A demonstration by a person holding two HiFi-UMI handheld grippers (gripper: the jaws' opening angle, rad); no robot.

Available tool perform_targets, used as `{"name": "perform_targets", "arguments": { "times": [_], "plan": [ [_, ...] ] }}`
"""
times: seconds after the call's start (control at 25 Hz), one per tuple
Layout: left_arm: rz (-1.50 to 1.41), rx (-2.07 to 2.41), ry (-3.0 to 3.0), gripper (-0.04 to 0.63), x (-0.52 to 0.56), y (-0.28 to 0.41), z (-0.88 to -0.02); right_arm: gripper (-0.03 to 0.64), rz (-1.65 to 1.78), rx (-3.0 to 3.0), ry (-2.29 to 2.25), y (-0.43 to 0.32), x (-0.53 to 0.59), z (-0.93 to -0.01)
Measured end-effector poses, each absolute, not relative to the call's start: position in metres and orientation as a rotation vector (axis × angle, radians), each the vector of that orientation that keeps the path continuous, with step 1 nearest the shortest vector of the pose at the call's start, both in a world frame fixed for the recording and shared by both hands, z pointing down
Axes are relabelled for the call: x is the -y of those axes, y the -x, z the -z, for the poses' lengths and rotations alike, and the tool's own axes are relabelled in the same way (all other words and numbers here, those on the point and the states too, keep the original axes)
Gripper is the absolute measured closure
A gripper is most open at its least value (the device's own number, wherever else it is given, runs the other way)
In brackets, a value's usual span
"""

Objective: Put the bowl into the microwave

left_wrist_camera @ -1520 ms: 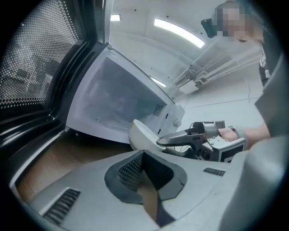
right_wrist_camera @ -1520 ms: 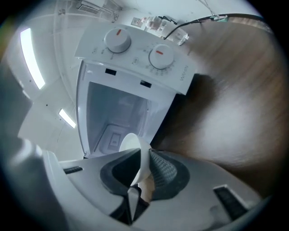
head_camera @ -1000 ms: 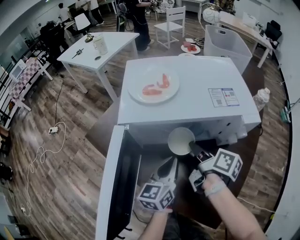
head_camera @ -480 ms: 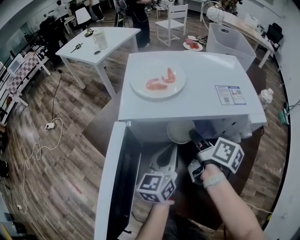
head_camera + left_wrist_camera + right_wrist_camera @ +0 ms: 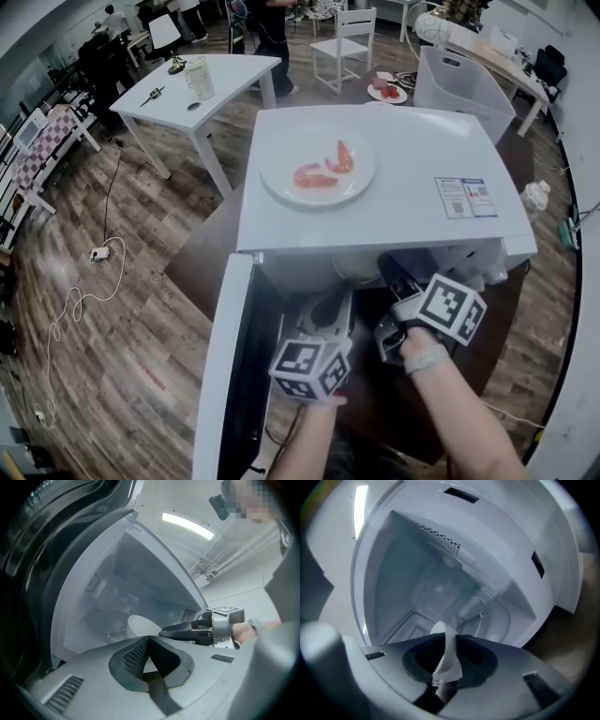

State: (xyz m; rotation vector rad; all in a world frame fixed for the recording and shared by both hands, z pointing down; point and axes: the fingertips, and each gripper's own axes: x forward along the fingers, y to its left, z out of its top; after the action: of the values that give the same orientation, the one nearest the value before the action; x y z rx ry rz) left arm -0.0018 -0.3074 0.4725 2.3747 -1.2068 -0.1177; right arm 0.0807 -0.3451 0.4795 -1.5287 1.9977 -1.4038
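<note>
Head view: white microwave (image 5: 403, 187) sits below the cam, door (image 5: 230, 375) swung open at left. A plate (image 5: 317, 169) w/ red food pieces lies on the microwave top, towards its left half. Both forearms reach fwd from the bottom edge. The left hand (image 5: 314, 408) holds the left gripper (image 5: 330, 309) level in front of the opening, tips short of the front edge. The right hand (image 5: 422, 352) has pushed the right gripper (image 5: 389, 272) in under the top's front edge. Only a pale sliver of the bowl (image 5: 356, 275) shows there, inside the cavity.

Left gripper view: jaws closed tip to tip, nothing btwn them. They point into the cavity. The white bowl (image 5: 140, 625) sits on the cavity floor near the front, w/ the right gripper (image 5: 161, 632) reaching in from the right to its rim.

Right gripper view: looks into the cavity, tilted. The bowl's (image 5: 449, 660) thin wall stands edge-on btwn the jaws of the right gripper (image 5: 449, 637). Jaws are narrow and opening, pads on each side look in touch w/ the wall. The glass turntable (image 5: 506, 616) lies beyond.
</note>
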Motion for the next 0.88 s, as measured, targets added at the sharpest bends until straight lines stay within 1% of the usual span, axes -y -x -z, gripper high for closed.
{"name": "perform_targets", "arguments": {
  "times": [0.16,0.28,0.88],
  "plan": [
    [0.138,1.197,-2.37,0.589,0.313,0.001,-0.47,0.53,1.369,-2.051,1.554,-0.084,0.348,-0.482],
    [0.137,1.199,-2.364,0.589,0.319,0.0,-0.469,0.504,1.336,-2.082,1.537,-0.081,0.35,-0.478],
    [0.09,1.258,-2.328,0.589,0.338,0.001,-0.471,0.488,1.269,-2.167,1.516,-0.085,0.347,-0.481]
  ]
}}
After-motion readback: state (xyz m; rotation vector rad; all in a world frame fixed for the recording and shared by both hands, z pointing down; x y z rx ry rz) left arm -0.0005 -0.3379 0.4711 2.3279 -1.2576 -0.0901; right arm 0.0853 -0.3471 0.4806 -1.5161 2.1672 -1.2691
